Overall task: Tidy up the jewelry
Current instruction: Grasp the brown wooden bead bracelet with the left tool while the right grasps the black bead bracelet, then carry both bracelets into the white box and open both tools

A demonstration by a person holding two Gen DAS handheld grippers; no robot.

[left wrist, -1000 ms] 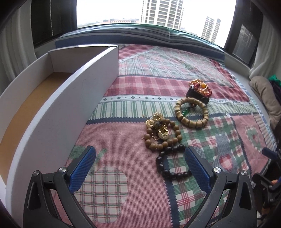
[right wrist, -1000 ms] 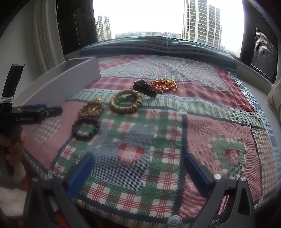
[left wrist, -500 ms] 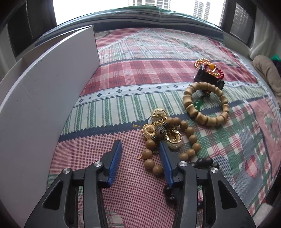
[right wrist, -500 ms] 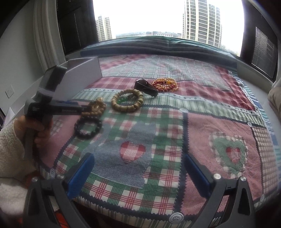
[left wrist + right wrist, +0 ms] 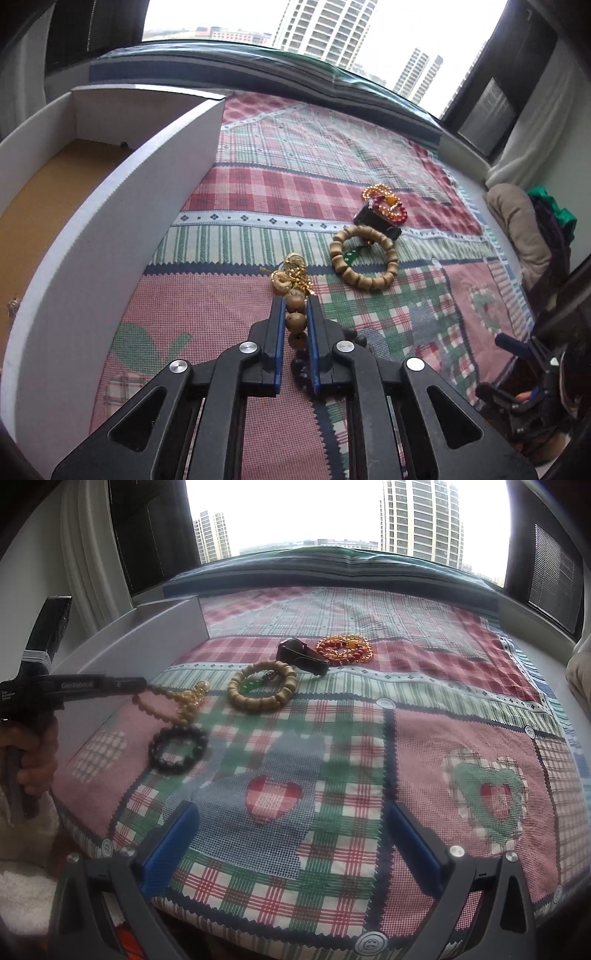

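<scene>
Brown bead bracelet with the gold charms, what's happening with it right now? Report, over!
Left tongs closing on brown bead bracelet, beads between the pads. Right tongs open, empty. White box alongside; black bracelet lies just beneath.

black bracelet (image 5: 354,341) — half hidden behind gripper

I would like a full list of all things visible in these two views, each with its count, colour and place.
brown bead bracelet with gold charms: 1, brown and gold, between the left tool's closing jaws
black bead bracelet: 1, black, on quilt near the tray
tan bead bracelet: 1, tan, mid quilt
red-gold bracelet: 1, behind the clip
black clip: 1, black, beside tan bracelet
tray: 1, white walls, left of quilt
quilt: 1, plaid patchwork
left tool: 1, black, blue pads
right tool: 1, open, above quilt
hand: 1, on left tool's handle
</scene>
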